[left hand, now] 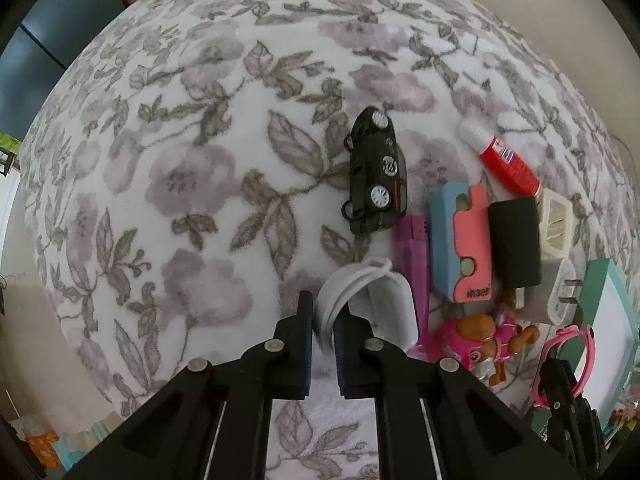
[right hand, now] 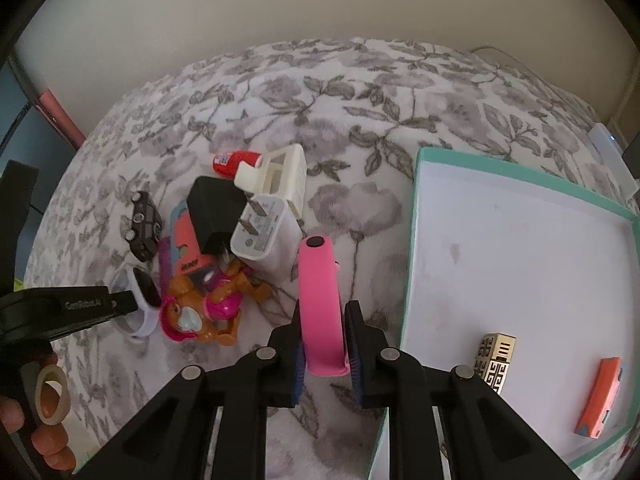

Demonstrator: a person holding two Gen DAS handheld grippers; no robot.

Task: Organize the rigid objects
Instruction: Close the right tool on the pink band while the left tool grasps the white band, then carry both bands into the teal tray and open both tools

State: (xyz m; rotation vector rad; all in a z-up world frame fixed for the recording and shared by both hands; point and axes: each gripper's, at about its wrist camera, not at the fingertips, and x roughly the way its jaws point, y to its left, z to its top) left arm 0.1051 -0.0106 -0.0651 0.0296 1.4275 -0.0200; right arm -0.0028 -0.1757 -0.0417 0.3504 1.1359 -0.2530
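My left gripper [left hand: 323,332] is shut on a white wristband [left hand: 360,280], whose loop sticks out past the fingertips above the floral blanket; the same left gripper [right hand: 120,300] and white wristband [right hand: 140,316] show at the left of the right wrist view. My right gripper [right hand: 324,334] is shut on a pink wristband [right hand: 320,300], seen as a pink loop [left hand: 576,348] at the right edge of the left wrist view. A teal-rimmed white tray [right hand: 416,208] lies right of the pink band and holds a gold patterned block [right hand: 496,360] and an orange bar [right hand: 600,396].
A pile lies on the blanket: black toy car [left hand: 376,176], red glue tube [left hand: 504,156], blue-and-pink eraser [left hand: 464,240], black charger [left hand: 516,248], white charger [right hand: 268,236], cream plug block [right hand: 288,176], purple stick [left hand: 412,260], pink-and-brown toy figure [right hand: 204,308]. A hand [right hand: 44,440] holds the left gripper's handle.
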